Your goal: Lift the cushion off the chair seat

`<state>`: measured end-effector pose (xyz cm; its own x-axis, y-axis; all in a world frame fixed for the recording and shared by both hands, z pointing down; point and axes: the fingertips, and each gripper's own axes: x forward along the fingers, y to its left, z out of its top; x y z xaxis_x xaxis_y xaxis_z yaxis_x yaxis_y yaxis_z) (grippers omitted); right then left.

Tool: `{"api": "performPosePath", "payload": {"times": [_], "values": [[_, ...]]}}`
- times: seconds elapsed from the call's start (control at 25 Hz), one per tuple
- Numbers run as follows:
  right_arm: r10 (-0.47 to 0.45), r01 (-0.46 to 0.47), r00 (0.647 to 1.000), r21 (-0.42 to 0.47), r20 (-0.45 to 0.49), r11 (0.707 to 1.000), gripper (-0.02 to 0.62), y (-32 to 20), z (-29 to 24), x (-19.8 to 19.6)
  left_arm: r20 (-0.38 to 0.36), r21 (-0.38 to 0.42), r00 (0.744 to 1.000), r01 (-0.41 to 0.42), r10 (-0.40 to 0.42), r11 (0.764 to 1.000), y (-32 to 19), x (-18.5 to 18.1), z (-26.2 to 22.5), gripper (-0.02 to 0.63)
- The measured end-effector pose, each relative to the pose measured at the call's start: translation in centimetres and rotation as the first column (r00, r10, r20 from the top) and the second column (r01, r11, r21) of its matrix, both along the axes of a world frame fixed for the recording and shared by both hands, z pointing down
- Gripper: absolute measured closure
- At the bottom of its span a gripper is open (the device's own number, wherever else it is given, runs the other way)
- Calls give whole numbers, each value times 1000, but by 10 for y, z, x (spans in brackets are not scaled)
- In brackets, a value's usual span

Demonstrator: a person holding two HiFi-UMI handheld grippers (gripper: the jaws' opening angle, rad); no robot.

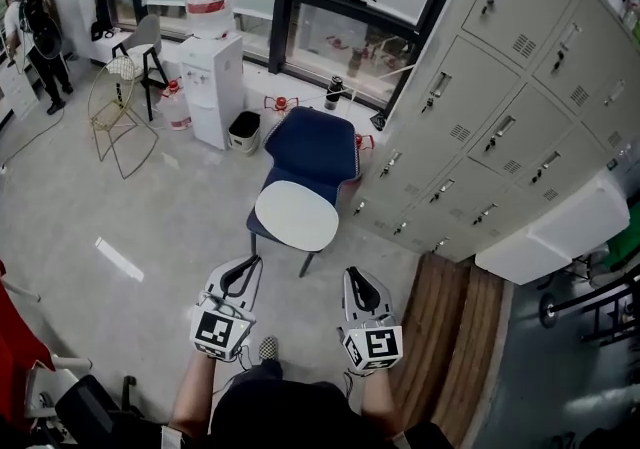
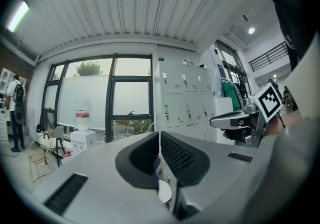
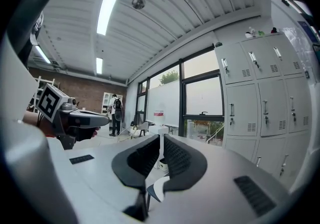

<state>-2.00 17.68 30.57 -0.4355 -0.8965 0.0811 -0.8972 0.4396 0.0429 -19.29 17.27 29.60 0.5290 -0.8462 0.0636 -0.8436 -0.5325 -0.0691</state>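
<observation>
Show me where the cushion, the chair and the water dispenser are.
cushion (image 1: 296,216), head view, middle of its white top.
chair (image 1: 316,142), head view, blue backrest.
water dispenser (image 1: 214,85), head view, white cabinet.

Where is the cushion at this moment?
In the head view the cushion lies on the seat of the chair at mid-frame, between the water dispenser on its left and the lockers on its right.

cushion (image 1: 296,216) on chair (image 1: 315,149), lockers (image 1: 500,87) at right
</observation>
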Motion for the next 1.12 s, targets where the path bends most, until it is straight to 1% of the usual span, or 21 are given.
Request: {"api": "performPosePath", "payload": {"times": [0.2, 0.32, 0.44, 0.56, 0.72, 0.8, 0.92, 0.96, 1.04, 1.12], "values": [[39, -38, 999, 8, -9, 999, 552, -25, -2, -17, -2, 8, 999, -37, 37, 999, -31, -18, 2, 580], [59, -58, 998, 4, -17, 998, 552, -36, 2, -19, -27, 18, 998, -50, 50, 999, -47, -23, 7, 580], [81, -81, 996, -2, -23, 997, 552, -48, 6, -16, -17, -5, 998, -67, 67, 998, -62, -23, 13, 580], [105, -105, 994, -6, -27, 994, 552, -58, 11, -8, -32, 1, 996, -87, 87, 996, -75, -16, 18, 580], [114, -114, 993, -24, -21, 993, 552, -79, 20, 4, -1, -41, 995, -104, 104, 994, -100, -3, 32, 580], [113, -114, 993, -35, -21, 993, 552, -90, 26, 9, 2, -54, 994, -107, 107, 993, -113, 4, 37, 580], [115, -115, 993, -57, -7, 992, 552, -111, 36, 21, -25, -41, 994, -104, 103, 994, -135, 16, 40, 580], [112, -112, 994, -64, -1, 992, 552, -120, 39, 26, -23, -44, 995, -103, 102, 994, -143, 21, 42, 580], [94, -93, 996, -73, 7, 993, 552, -142, 48, 35, 4, -70, 995, -97, 98, 993, -160, 30, 49, 580], [71, -70, 997, -82, 8, 994, 552, -167, 56, 43, 2, -77, 997, -77, 78, 994, -182, 40, 55, 580]]}}
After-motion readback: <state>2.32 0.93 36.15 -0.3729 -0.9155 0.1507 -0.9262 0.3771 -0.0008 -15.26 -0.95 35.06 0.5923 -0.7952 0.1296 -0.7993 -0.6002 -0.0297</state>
